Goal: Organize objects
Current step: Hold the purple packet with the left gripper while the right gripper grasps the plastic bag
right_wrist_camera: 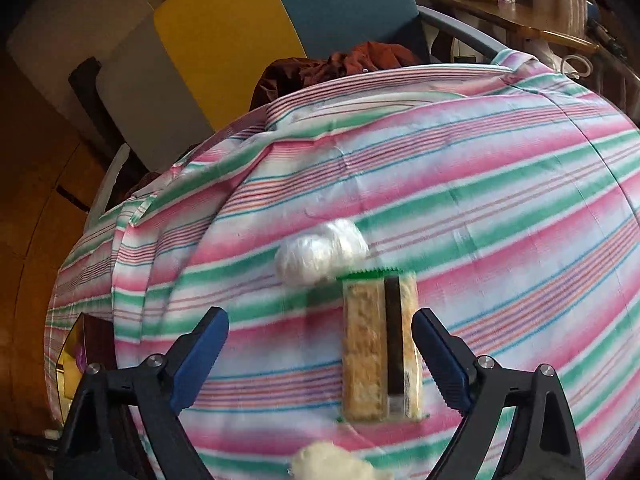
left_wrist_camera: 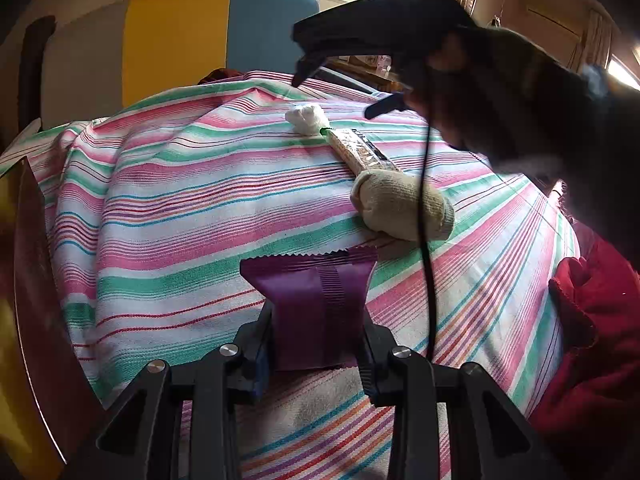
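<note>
In the left wrist view my left gripper (left_wrist_camera: 318,320) is shut on a purple foil packet (left_wrist_camera: 316,292), held just above the striped cloth (left_wrist_camera: 180,200). Beyond it lie a cream sock (left_wrist_camera: 404,204), a clear-wrapped snack bar (left_wrist_camera: 360,152) and a white bundle (left_wrist_camera: 306,118) in a row. My right gripper (left_wrist_camera: 340,92) hangs open over the bar. In the right wrist view the right gripper (right_wrist_camera: 320,344) stands wide open with the snack bar (right_wrist_camera: 380,344) lying between its blue pads (right_wrist_camera: 208,344), nearer the right one and not pressed. The white bundle (right_wrist_camera: 320,256) sits just past the bar, and the cream sock (right_wrist_camera: 332,466) shows at the bottom edge.
A red cloth (left_wrist_camera: 592,320) lies at the table's right side. A black cable (left_wrist_camera: 426,240) hangs down across the sock. Yellow and blue chair backs (right_wrist_camera: 224,32) and a dark red garment (right_wrist_camera: 360,60) stand behind the table. A wooden shelf (right_wrist_camera: 500,16) is at the far right.
</note>
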`<action>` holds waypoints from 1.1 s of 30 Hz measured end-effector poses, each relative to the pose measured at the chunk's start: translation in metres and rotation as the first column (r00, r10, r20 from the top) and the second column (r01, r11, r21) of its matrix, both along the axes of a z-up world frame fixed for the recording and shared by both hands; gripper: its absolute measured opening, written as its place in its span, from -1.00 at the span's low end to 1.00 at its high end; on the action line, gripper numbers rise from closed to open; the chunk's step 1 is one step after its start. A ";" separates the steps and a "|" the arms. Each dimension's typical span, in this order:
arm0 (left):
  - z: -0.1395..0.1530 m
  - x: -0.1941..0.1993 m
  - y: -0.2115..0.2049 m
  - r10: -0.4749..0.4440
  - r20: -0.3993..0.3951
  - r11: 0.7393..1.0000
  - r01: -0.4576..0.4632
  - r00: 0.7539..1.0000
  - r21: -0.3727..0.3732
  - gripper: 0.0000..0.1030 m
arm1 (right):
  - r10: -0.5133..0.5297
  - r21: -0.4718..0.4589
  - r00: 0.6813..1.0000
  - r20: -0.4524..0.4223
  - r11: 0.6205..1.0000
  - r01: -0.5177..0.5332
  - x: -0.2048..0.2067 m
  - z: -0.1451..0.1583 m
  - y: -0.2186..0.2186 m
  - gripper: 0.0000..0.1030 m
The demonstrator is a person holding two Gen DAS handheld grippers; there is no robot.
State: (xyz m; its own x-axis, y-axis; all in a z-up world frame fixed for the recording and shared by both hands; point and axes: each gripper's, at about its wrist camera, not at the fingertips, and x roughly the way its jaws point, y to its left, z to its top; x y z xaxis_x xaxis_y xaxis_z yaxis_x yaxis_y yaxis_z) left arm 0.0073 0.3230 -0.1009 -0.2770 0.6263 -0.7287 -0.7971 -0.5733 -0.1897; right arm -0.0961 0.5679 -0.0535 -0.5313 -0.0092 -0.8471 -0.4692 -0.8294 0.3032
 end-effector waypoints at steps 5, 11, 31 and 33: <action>-0.001 -0.001 -0.001 -0.003 0.004 1.000 0.003 1.000 0.009 -0.33 | 0.023 0.032 0.997 0.078 0.999 -0.026 -0.051 -0.019 0.007 0.80; -0.001 -0.001 -0.001 -0.004 0.004 1.000 0.004 1.000 0.014 -0.32 | 0.064 0.152 0.983 0.174 0.984 -0.091 -0.068 -0.045 -0.007 -0.01; 0.001 0.006 0.002 0.001 -0.042 1.000 -0.001 0.999 -0.018 -0.32 | 0.020 0.150 1.000 0.024 0.988 -0.024 0.112 0.005 -0.006 -0.04; 0.000 0.005 0.002 0.001 -0.044 1.000 -0.002 0.999 -0.021 -0.32 | -0.022 0.140 0.996 0.081 0.990 0.011 0.129 -0.016 0.001 -0.04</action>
